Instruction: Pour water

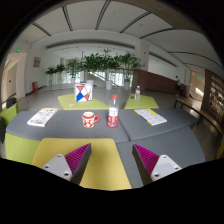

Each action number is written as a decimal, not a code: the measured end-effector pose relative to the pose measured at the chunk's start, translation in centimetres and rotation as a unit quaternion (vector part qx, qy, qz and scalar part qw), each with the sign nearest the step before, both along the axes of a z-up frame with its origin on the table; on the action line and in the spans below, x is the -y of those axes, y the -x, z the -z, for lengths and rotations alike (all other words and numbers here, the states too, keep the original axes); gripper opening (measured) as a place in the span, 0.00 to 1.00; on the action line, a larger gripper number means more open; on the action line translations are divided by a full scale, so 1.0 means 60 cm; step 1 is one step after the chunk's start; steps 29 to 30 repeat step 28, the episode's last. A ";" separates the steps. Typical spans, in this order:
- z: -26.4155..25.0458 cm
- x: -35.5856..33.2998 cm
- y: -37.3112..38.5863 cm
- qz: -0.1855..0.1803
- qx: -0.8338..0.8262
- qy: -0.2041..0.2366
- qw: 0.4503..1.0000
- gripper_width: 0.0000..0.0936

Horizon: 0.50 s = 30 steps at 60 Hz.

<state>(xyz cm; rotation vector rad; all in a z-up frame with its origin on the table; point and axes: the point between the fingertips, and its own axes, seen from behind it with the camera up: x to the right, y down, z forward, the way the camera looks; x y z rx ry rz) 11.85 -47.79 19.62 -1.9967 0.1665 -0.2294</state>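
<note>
With the gripper (110,160) released and holding nothing, a careless approach risked toppling the tall bottle (113,113) standing just right of the mug (90,119).

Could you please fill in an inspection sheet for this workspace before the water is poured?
Surface: grey table with yellow-green panels.
Job's things: red mug beside a bottle with a red label, both upright beyond the fingers.
Clutter: papers on one side, more papers on the other, a printed carton further back.
Grippers: gripper open, holding nothing.
Cables: nothing seen.
Surroundings: large hall with potted plants behind the table.
</note>
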 end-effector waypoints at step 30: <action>0.007 0.105 0.025 -0.004 0.014 -0.002 1.000 0.91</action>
